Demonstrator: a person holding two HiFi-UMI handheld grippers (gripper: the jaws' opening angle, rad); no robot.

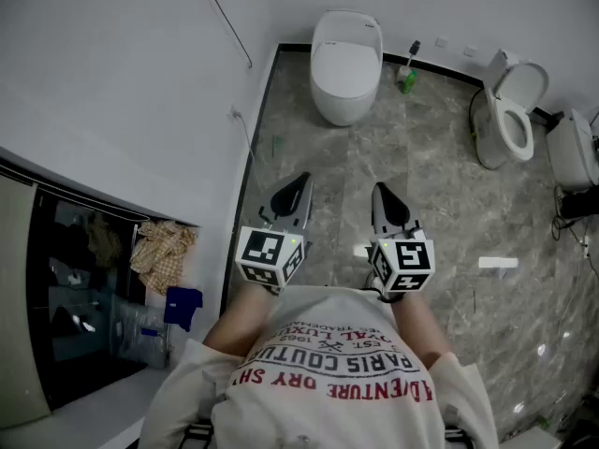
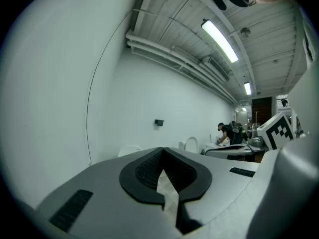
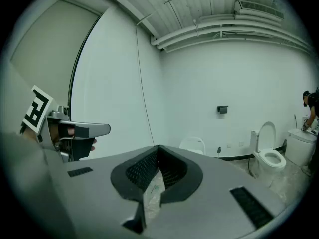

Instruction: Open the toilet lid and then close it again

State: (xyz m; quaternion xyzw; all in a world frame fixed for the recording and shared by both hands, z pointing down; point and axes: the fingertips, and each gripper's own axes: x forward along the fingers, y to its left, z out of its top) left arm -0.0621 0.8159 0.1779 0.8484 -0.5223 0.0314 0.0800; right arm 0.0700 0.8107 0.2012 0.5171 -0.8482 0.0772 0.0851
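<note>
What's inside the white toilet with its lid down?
The closed lid covers everything inside, so nothing in there shows. Only the smooth white outside of the toilet is visible.

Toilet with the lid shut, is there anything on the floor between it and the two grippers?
Nothing visible stands in the way. Only open floor lies between the left gripper, the right gripper and the closed toilet. A green bottle stands off to the toilet's right, by the wall, clear of the path.
</note>
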